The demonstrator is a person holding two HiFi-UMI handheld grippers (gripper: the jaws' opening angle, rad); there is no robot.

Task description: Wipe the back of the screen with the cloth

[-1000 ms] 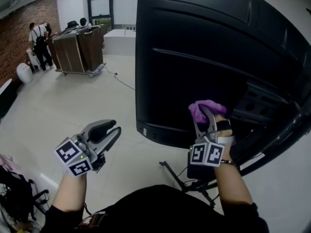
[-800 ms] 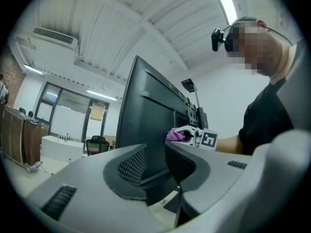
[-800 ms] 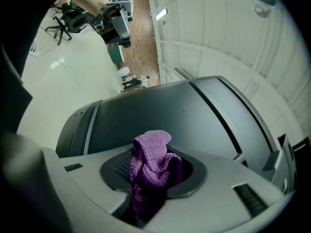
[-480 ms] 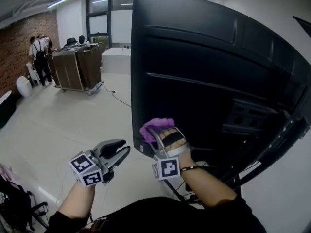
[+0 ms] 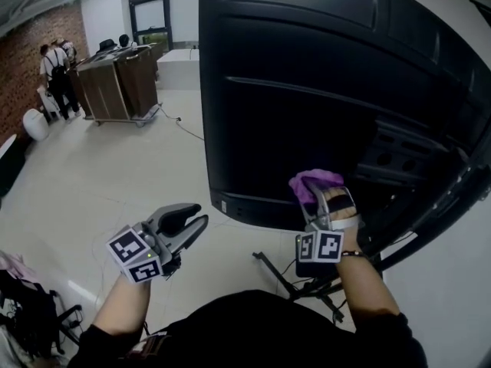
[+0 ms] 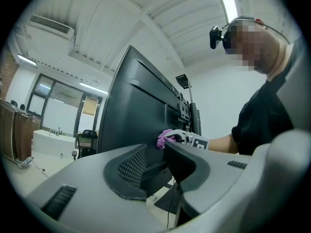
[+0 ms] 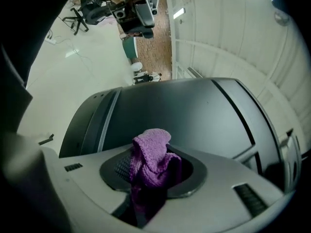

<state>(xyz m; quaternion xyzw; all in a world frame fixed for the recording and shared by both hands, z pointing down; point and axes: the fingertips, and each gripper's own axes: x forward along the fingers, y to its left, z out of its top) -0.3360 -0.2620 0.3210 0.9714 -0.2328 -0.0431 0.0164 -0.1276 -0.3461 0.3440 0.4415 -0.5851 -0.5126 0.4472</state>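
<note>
Your right hand-held gripper (image 5: pixel 316 196) was clamped on the purple cloth (image 5: pixel 312 181) at the screen (image 5: pixel 307 75) back's lower part; your left hand-held gripper (image 5: pixel 188 222) hung empty, jaws slightly apart.

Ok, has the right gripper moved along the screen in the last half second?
Yes. The right gripper, shut on the cloth, has slid rightward along the screen's lower back, from near its bottom-left corner toward the mount bracket.

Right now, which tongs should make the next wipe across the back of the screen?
Right. The right tongs are shut on the purple cloth, held up at the lower back of the screen. The left tongs are open, empty, and hang clear of the screen's edge.
</note>
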